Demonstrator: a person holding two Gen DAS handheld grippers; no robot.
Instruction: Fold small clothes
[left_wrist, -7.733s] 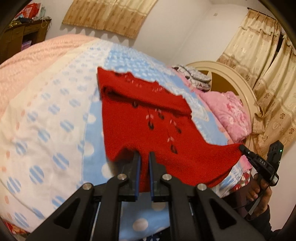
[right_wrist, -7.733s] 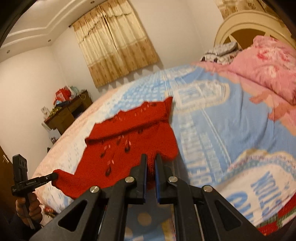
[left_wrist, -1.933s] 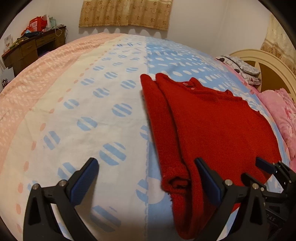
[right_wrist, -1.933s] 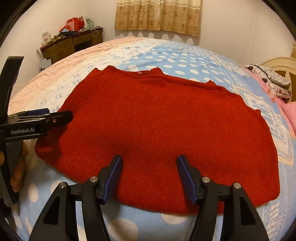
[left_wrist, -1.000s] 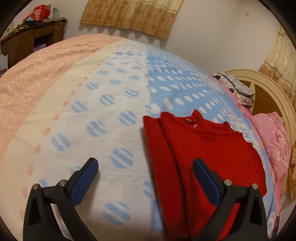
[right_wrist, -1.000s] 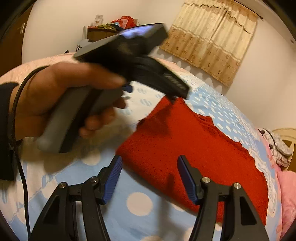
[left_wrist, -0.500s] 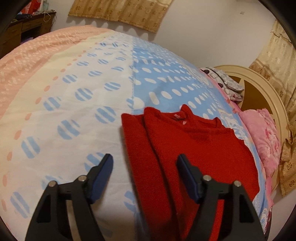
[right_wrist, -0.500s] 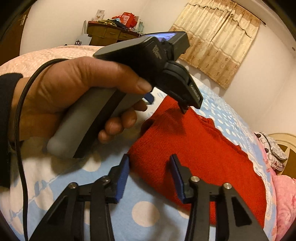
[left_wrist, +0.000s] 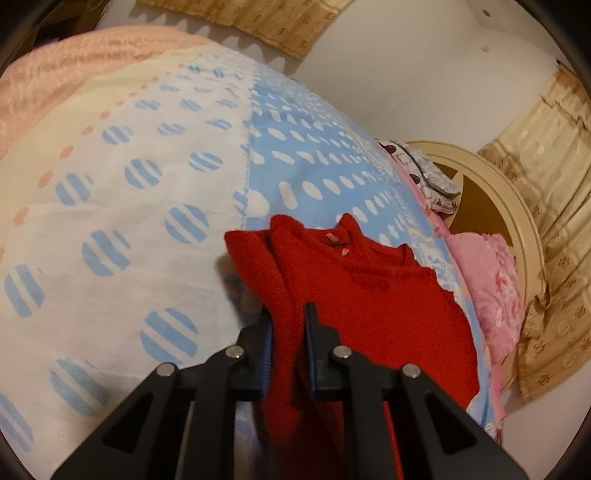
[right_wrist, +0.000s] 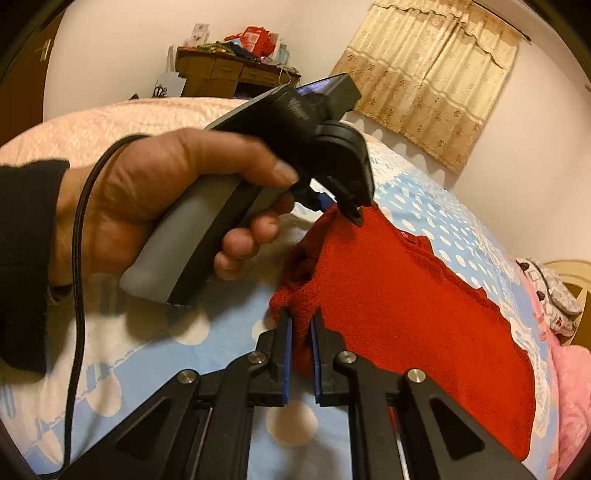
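Observation:
A red knitted sweater lies folded on the bed, its neckline at the far side. In the left wrist view my left gripper is closing its jaws on the sweater's folded left edge, and the fabric is pinched between the blue pads. The right wrist view shows that gripper held in a hand, its tips on the far left corner of the sweater. My right gripper is shut on the near left corner, with a bunch of red knit squeezed between its fingers.
A blue, white and pink dotted bedspread lies under the sweater. Pink pillows and a cream round headboard are to the right. A cluttered wooden desk stands beyond the bed. A black cable hangs from the hand.
Both grippers went from wide open to closed on the sweater's left edge. The left gripper came closer to the fabric and tipped down; the edge now rises slightly between the fingers.

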